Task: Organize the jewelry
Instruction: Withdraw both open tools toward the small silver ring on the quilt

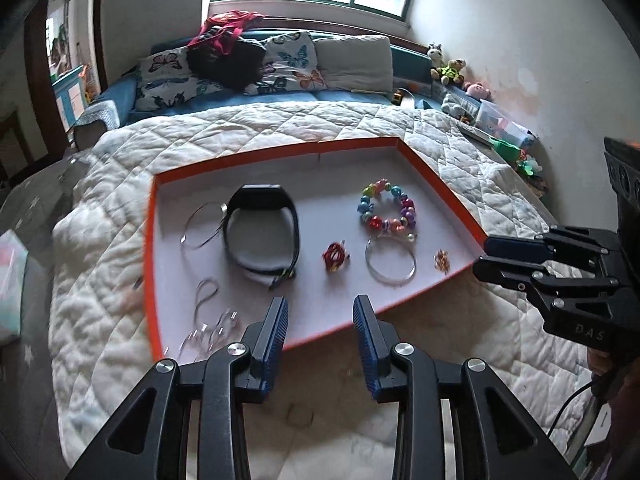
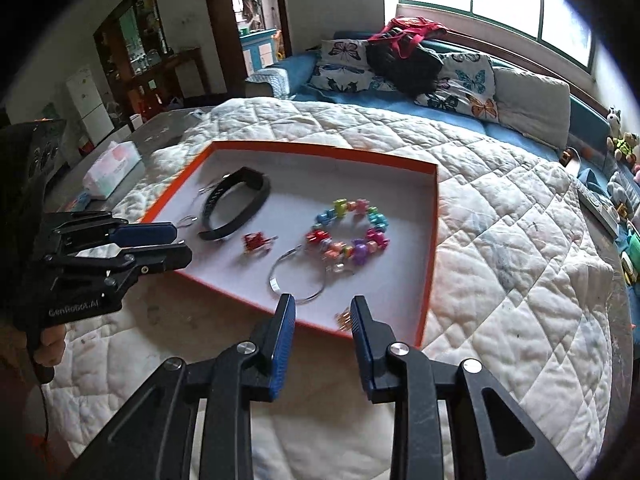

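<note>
Orange-walled and white inside, the shallow tray is parked on a quilted bed, and pretty much all the jewelry is laid out in it. Taking the tray as a clock face in the left wrist view: the black watch band is found around 10 o'clock, the colourful bead bracelet at 2, the small red trinket near the middle, a silver bangle at 4, a tiny gold piece further out at 4, and thin wire hoops at 9. Some clear, silvery bits are seen at 7, too blurry to be named.

Both tools are hung over the near edge with nothing gripped. The left gripper is seen with its jaws apart and empty; same story for the right gripper, jaws parted, with the gold piece sitting just beside one fingertip.

What could go wrong, as a guess: the gold piece and the wire hoops are so thin that they could easily be missed or flicked out by a pinch. The tray is carried by soft bedding, so it could be tipped or slid if pressed on. The bangle touches the bead bracelet, so one might get dragged along with the other.
</note>
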Action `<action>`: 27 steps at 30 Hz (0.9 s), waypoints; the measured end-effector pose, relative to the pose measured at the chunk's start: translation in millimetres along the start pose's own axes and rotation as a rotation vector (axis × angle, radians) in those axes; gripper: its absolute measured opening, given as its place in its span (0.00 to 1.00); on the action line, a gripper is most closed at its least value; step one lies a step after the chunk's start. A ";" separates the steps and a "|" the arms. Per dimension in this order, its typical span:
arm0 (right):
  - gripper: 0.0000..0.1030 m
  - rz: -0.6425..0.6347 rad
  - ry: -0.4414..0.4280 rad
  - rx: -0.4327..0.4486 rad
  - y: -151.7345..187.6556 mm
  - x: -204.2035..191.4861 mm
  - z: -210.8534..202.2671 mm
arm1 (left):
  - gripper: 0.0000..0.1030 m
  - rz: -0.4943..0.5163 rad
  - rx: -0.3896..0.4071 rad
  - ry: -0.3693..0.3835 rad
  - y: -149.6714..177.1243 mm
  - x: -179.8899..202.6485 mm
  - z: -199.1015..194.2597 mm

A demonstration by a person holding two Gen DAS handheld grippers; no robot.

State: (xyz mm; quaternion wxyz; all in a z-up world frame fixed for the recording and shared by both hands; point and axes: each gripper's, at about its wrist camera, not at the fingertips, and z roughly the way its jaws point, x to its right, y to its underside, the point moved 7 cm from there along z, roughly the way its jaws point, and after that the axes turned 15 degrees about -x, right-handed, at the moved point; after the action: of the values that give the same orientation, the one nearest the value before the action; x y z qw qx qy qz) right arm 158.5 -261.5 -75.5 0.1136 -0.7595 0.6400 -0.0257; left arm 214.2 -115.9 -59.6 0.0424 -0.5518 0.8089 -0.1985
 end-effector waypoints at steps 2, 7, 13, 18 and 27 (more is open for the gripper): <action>0.31 -0.007 -0.006 0.002 6.4 -8.2 -2.5 | 0.37 -0.010 0.004 -0.005 10.1 -3.0 -6.1; 0.31 -0.015 -0.032 0.008 22.5 -29.6 -5.5 | 0.38 -0.033 0.014 -0.007 41.4 -9.4 -22.2; 0.31 -0.003 -0.034 0.022 40.5 -50.2 -7.1 | 0.38 -0.016 0.014 -0.017 74.9 -10.2 -29.2; 0.31 0.002 -0.021 0.023 52.4 -64.2 -7.6 | 0.38 -0.004 0.004 -0.011 96.0 -11.8 -30.4; 0.31 -0.035 0.000 0.018 59.8 -82.8 -4.7 | 0.38 -0.007 0.016 -0.005 115.4 -10.7 -33.5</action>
State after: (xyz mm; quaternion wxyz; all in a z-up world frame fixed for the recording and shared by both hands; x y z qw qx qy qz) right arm 85.0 -190.4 -74.5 0.1198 -0.7696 0.6263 -0.0333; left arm 107.6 -60.9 -72.9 0.0485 -0.5550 0.8051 -0.2038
